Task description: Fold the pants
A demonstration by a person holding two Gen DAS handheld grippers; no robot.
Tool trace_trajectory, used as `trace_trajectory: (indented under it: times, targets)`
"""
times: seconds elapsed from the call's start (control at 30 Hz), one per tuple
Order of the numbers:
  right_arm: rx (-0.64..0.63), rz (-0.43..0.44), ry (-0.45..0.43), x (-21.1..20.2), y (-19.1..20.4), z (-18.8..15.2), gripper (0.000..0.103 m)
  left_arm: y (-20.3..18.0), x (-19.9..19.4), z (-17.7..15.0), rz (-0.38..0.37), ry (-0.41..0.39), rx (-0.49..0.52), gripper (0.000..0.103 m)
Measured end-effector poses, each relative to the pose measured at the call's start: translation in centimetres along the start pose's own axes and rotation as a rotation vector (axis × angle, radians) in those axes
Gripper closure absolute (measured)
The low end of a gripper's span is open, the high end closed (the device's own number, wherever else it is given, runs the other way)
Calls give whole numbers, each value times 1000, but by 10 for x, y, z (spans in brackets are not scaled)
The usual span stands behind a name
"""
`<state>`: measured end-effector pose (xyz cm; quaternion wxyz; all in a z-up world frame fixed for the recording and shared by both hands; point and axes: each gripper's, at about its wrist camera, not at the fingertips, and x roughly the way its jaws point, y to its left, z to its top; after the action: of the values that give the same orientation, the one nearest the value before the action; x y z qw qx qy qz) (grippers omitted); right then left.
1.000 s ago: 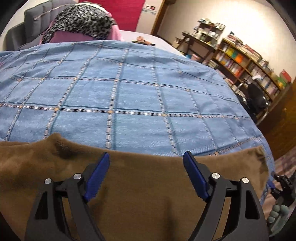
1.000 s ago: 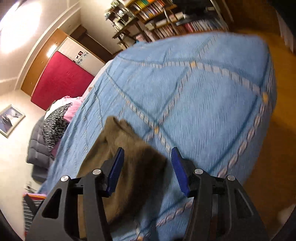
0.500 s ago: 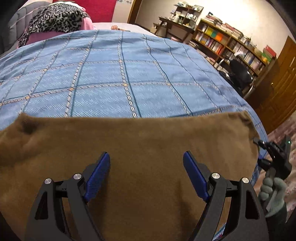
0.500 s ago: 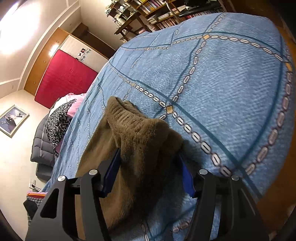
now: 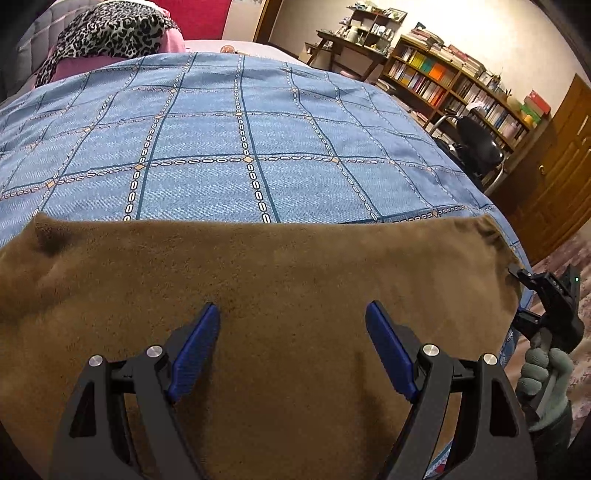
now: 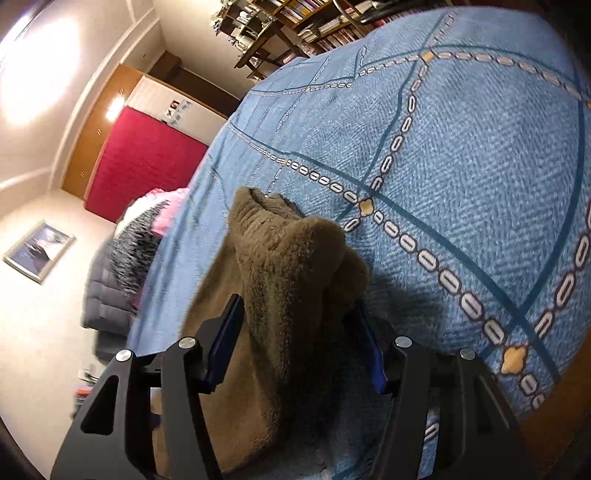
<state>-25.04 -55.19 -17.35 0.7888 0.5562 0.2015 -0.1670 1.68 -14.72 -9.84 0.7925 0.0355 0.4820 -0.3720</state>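
— What's on your left side?

— My left gripper [image 5: 291, 332] hangs over the brown pants [image 5: 258, 295], its blue fingers [image 5: 195, 347] spread wide with nothing between them. I can't tell whether the tips touch the fleece or float just above it. The pants lie flat across the near edge of the blue checked bedspread [image 5: 258, 147], stretched from one side of my view to the other, with a small peak of cloth standing up at the far left corner.

— And beyond them?

— A leopard-print cloth [image 5: 110, 29] sits on something pink at the head of the bed. To the right, a bookshelf [image 5: 454, 85] lines the wall, with a black chair [image 5: 476, 147] in front of it.

— Where is your other tool?

— From the left camera, the right gripper [image 5: 546, 295] is at the pants' right end, by the bed's edge, held in my gloved right hand [image 5: 543, 373].

— What does its own camera show?

— A bunched end of the pants [image 6: 291, 258] rises between the right gripper's [image 6: 295, 332] fingers [image 6: 225, 339], which stand on either side of the fleece. The right pad is largely hidden behind the cloth. They are not pressed together; whether they already pinch the fabric, I can't say. The bedspread [image 6: 461, 166] fills the right of that view, and a red panel [image 6: 144, 166] and a framed picture [image 6: 38, 251] are on the walls to the left.
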Motion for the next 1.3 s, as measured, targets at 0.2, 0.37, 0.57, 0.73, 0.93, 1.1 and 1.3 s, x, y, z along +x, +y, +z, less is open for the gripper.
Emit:
trace_trajectory:
  times: [0.2, 0.37, 0.57, 0.73, 0.93, 1.1, 1.3]
  targets:
    - [46, 34, -15, -8, -14, 0, 43, 2, 2, 0, -9, 5, -13, 22]
    - [-12, -9, -24, 8, -8, 5, 43, 2, 0, 0, -13, 5, -16, 22]
    - [-70, -49, -26, 12, 14, 2, 73, 7, -3, 3, -37, 9, -48, 22]
    - [-234, -23, -60, -5, 67, -6, 75, 13, -10, 9, -55, 1, -73, 22]
    - [-461, 49, -69, -8, 154, -36, 75, 28, -28, 16, -112, -25, -146, 22]
    - [-569, 118, -26, 8, 206, -68, 75, 43, -47, 19, -151, -55, -196, 22]
    - [-766, 141, 19, 27, 263, -124, 75, 66, -66, 17, -255, -71, -292, 22]
